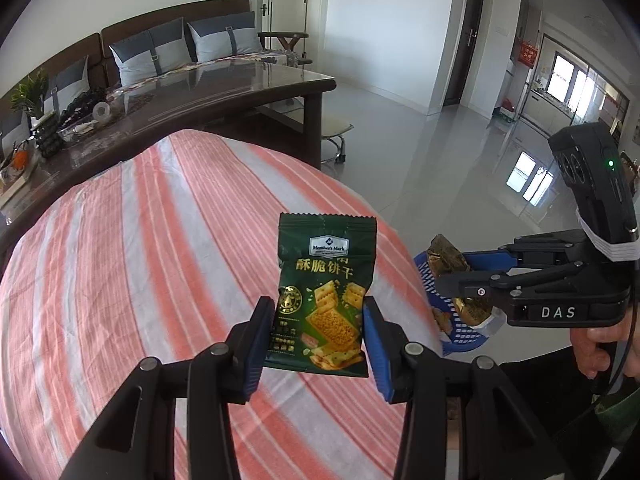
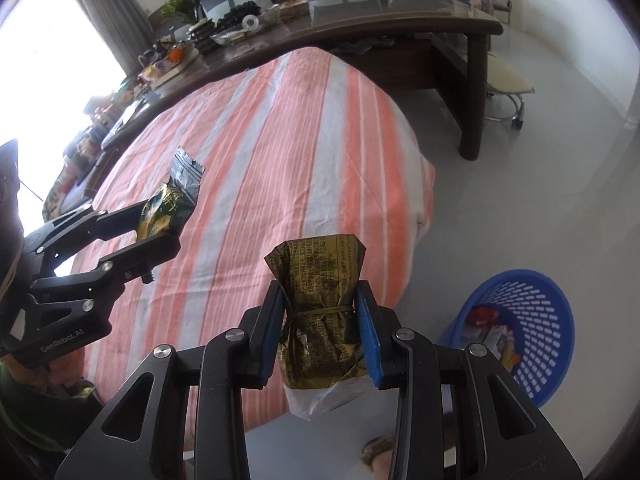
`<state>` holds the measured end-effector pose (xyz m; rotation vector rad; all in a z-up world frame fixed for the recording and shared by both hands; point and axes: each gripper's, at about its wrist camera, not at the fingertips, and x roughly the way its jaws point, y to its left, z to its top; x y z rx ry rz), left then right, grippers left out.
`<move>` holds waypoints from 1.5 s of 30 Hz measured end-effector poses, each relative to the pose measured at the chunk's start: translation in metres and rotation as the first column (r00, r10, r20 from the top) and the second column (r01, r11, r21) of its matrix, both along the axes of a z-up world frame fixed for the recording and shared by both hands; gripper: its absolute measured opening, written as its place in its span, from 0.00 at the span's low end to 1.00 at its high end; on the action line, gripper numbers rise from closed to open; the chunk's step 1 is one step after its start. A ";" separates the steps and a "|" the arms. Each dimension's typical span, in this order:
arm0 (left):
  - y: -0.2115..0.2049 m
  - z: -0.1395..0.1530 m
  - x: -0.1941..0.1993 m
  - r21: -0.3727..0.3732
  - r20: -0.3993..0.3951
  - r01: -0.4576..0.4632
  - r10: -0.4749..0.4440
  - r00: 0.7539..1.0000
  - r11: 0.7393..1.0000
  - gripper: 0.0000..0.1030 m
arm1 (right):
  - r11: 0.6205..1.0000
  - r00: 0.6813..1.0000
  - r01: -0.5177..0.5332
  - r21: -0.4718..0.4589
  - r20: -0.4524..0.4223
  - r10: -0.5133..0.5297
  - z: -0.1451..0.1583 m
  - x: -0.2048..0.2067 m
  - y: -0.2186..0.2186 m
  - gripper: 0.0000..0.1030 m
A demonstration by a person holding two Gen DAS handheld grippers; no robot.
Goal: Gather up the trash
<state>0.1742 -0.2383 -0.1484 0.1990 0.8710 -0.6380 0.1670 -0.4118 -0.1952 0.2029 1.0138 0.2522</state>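
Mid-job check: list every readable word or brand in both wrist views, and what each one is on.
"Member's Mark" and "酥脆饼干": green cracker packet, clamped in the left gripper.
"DAS": right gripper body.
"GeoRobot.AI": left gripper body, right wrist view.
Gold wrapper print: too small to read.
Red wall hanging: blurred.

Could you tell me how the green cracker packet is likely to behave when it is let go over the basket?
The green cracker packet stands upright between the left gripper fingers, so probably fairly stiff. It looks thin and light, so it may flutter off course. Its glossy film could slip easily.
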 end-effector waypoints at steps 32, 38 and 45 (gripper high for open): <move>-0.223 -0.051 -0.042 -0.021 -0.037 0.258 -0.259 0.965 0.966 1.00 | 0.701 0.702 0.712 -0.029 -0.002 -0.713 -0.046 -0.152 -0.258 1.00; -0.193 -0.031 -0.077 0.061 0.023 0.184 -0.186 0.982 0.981 1.00 | 0.707 0.710 0.700 -0.101 -0.008 -0.705 -0.030 -0.197 -0.206 1.00; -0.193 -0.021 -0.103 0.192 0.116 0.086 -0.109 0.987 0.978 1.00 | 0.696 0.711 0.697 -0.171 0.043 -0.702 -0.004 -0.227 -0.172 1.00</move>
